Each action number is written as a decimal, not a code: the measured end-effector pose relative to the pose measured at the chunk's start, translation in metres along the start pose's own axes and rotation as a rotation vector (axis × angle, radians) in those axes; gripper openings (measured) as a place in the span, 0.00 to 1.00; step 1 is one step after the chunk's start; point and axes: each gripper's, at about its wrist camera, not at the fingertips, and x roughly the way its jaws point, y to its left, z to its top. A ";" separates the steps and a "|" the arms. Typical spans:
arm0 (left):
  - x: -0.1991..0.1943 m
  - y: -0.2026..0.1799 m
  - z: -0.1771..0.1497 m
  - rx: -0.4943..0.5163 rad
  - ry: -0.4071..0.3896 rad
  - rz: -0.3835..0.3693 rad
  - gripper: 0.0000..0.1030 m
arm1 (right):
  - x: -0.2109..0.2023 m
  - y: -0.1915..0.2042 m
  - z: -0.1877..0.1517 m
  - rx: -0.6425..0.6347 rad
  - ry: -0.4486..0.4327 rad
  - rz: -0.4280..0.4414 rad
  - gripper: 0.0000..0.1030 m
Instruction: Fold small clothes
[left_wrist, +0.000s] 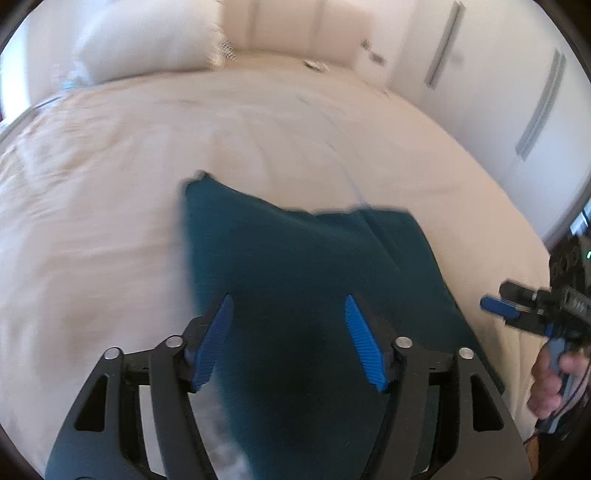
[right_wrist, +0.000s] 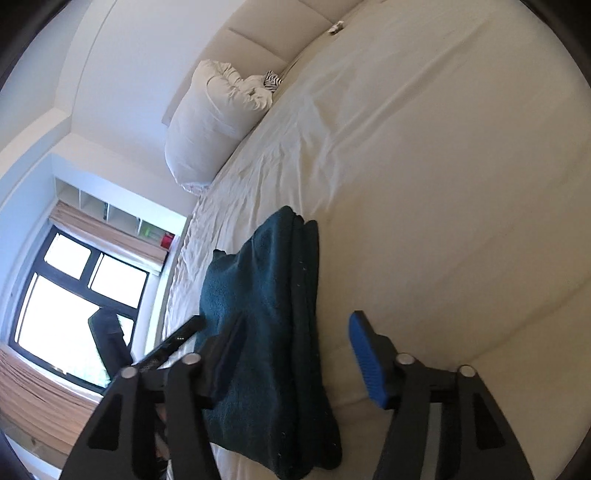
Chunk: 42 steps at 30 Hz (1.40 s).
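Here the folded teal cloth lay flat on the cream bedsheet. The left gripper hovered over it, jaws spread and gripping nothing. The right gripper likewise stood open, the cloth's edge beneath, unpinched.

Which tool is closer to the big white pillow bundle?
Hard to tell. Left tool and right tool both hover, open, over the teal cloth, with the pillow bundle far up the bed.
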 end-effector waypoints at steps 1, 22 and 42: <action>-0.006 0.006 0.000 -0.025 -0.015 0.003 0.73 | 0.002 0.001 0.004 -0.014 0.010 -0.001 0.68; 0.037 0.031 -0.026 -0.204 0.246 -0.167 0.57 | 0.085 0.028 0.005 -0.122 0.220 -0.131 0.58; -0.105 0.047 -0.023 -0.145 0.112 -0.123 0.30 | 0.045 0.150 -0.039 -0.361 0.172 -0.170 0.24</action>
